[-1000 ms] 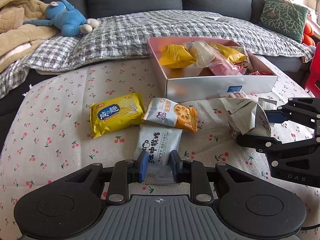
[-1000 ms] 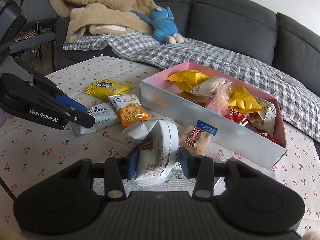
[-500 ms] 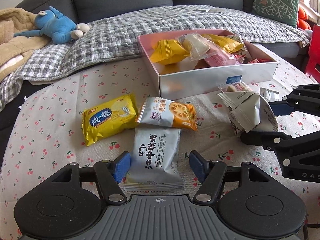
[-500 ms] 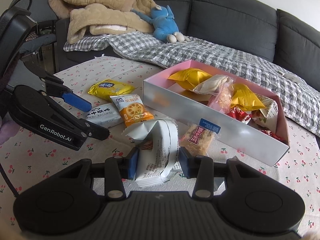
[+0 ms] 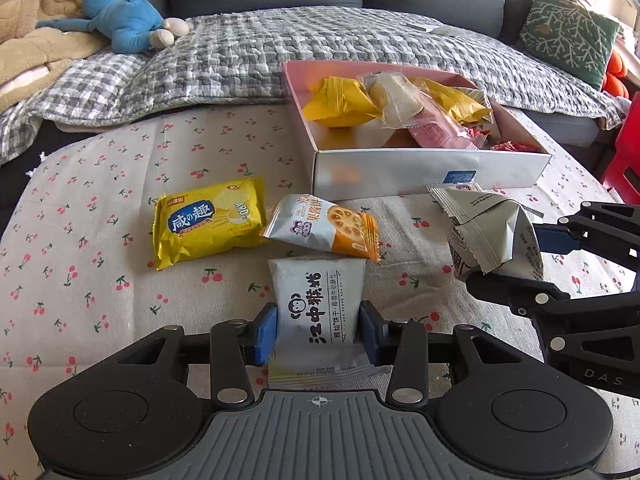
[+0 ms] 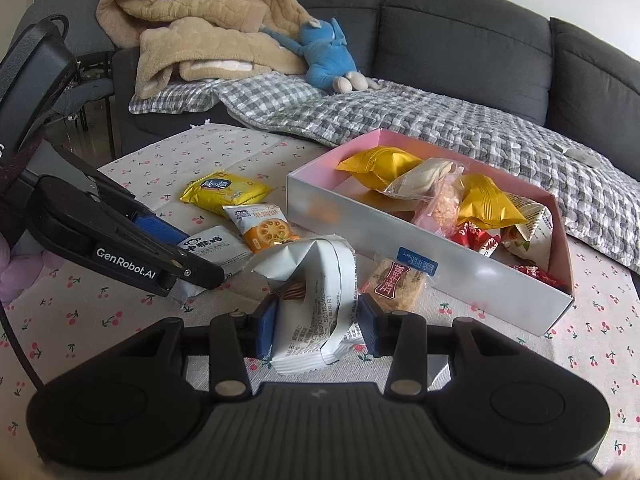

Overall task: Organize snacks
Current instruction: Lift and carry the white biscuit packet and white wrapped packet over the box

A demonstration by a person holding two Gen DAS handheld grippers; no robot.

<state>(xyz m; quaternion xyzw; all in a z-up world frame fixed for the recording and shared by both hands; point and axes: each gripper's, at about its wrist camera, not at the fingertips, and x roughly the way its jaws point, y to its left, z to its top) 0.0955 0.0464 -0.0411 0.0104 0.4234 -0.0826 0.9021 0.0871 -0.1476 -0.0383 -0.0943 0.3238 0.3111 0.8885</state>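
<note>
My left tongs (image 5: 319,330) are closing on the white packet (image 5: 318,304) lying on the surface in front of the box (image 5: 424,168), my right tongs (image 6: 318,326) clamp a crumpled packet (image 6: 316,292), and either slick wrapper could slip out mid-lift.

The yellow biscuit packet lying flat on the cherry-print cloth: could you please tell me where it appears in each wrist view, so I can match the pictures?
Left wrist view: the yellow biscuit packet lies left of centre, left of the orange-and-white packet.
Right wrist view: it sits smaller, upper left of centre, beyond the same orange-and-white packet.
Shared landmark: the pink-lined box, to the packet's right in both.
</note>
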